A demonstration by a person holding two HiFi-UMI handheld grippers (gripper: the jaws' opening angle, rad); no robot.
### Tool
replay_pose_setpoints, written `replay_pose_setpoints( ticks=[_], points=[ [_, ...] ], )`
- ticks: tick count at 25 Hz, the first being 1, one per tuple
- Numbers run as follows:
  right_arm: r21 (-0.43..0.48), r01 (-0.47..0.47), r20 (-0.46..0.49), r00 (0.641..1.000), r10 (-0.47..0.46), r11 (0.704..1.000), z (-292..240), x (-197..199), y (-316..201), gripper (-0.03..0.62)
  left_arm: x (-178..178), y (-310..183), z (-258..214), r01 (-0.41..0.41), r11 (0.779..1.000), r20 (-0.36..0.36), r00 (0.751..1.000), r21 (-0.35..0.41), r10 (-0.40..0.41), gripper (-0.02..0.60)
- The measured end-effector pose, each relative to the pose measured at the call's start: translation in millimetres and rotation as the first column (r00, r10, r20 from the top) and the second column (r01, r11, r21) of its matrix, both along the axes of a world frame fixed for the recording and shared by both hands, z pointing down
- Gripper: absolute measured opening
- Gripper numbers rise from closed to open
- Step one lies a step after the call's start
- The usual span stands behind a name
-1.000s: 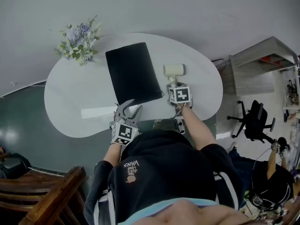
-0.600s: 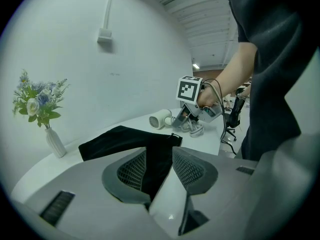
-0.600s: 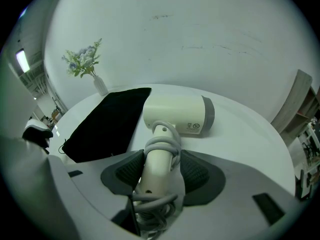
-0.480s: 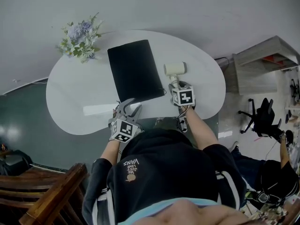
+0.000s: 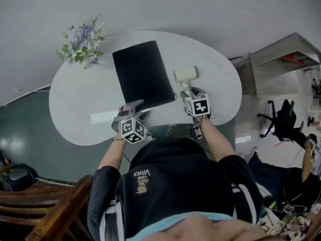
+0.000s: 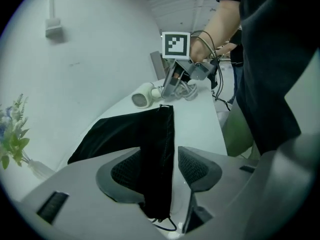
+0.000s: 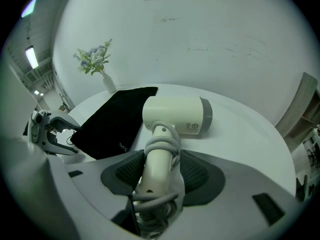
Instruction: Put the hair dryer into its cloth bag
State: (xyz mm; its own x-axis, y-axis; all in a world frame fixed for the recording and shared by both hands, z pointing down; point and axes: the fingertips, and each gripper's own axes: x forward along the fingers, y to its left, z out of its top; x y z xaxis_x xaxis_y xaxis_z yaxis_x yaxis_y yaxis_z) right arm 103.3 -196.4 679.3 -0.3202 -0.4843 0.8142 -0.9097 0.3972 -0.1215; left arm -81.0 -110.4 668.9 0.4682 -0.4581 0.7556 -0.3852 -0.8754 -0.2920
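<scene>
Head view: flowers near cloth bag; wooden chair, perhaps, lower-left.

From the head view, the hair dryer's handle is hidden under the right gripper's marker cube. Its label print is too small to read. Its cord drops out of sight at the right gripper view's bottom edge.

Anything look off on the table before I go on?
Nothing stands out. The cloth bag lies flat; the hair dryer, cord wound round its handle, sits clamped in the right gripper; the left gripper, jaws just opened wider, straddles the bag's near edge.
</scene>
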Motion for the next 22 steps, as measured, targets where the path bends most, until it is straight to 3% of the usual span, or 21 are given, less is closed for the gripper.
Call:
replay_pose_setpoints(
  ticks=[4, 16, 22],
  points=[
    [-0.009, 0.006, 0.014, 1.0, -0.006, 1.0, -2, 2, 3, 0.221, -2, -3, 7, -0.058, 0.998, 0.065, 0.996, -0.013, 0.059, 0.229],
    [-0.017, 0.007, -0.014, 1.0, -0.007, 1.0, 3, 1, 3, 0.221, 2, 3, 22, -0.171, 0.984, 0.157, 0.972, -0.046, 0.176, 0.16],
    [-0.022, 0.018, -0.014, 1.0, -0.019, 1.0, 4, 2, 2, 0.221, 2, 5, 25, -0.177, 0.982, 0.157, 0.97, -0.058, 0.184, 0.063]
  ],
)
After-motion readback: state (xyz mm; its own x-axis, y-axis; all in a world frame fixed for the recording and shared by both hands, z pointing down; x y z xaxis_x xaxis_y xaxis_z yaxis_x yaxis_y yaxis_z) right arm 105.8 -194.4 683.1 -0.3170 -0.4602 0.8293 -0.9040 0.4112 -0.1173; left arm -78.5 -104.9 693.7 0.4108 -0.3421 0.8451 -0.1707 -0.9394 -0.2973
